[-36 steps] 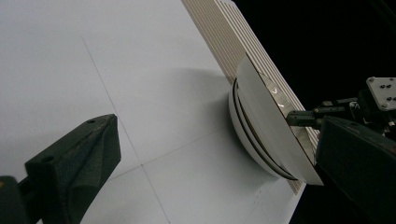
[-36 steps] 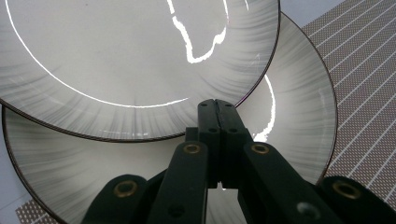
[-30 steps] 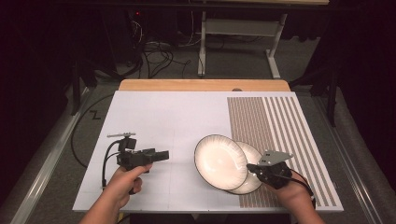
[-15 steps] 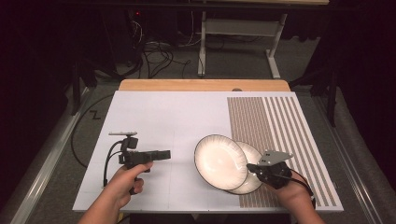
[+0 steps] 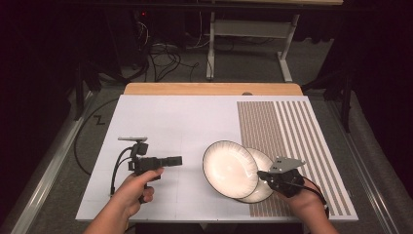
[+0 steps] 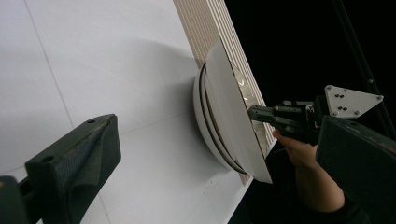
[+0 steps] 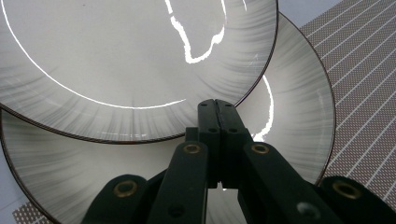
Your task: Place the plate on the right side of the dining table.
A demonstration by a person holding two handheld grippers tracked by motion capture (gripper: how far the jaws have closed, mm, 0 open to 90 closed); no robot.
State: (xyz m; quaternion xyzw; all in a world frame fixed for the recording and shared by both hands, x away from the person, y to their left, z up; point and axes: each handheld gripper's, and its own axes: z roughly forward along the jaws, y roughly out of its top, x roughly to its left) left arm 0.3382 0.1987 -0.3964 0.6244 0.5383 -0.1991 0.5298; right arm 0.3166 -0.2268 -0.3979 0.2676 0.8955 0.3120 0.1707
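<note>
Two white plates with dark rims overlap on the table's right side. The upper plate [image 5: 229,168] [image 7: 130,60] leans with its right edge raised off the lower plate [image 5: 262,165] [image 7: 294,102]. My right gripper [image 5: 260,174] [image 7: 215,105] is shut, its tips right at the upper plate's raised rim; I see nothing between the jaws. In the left gripper view the tilted upper plate [image 6: 233,116] stands edge-on with the right gripper [image 6: 254,112] behind it. My left gripper [image 5: 178,160] [image 6: 219,154] is open and empty, held left of the plates and pointing at them.
A white mat [image 5: 165,122] covers the table, with a brown striped panel [image 5: 282,126] on its right under the plates. A wooden table edge [image 5: 209,88] runs along the back. Cables and a stand's legs lie on the floor beyond.
My left gripper has shifted slightly to the right, toward the plates. The right gripper and both plates have stayed put.
</note>
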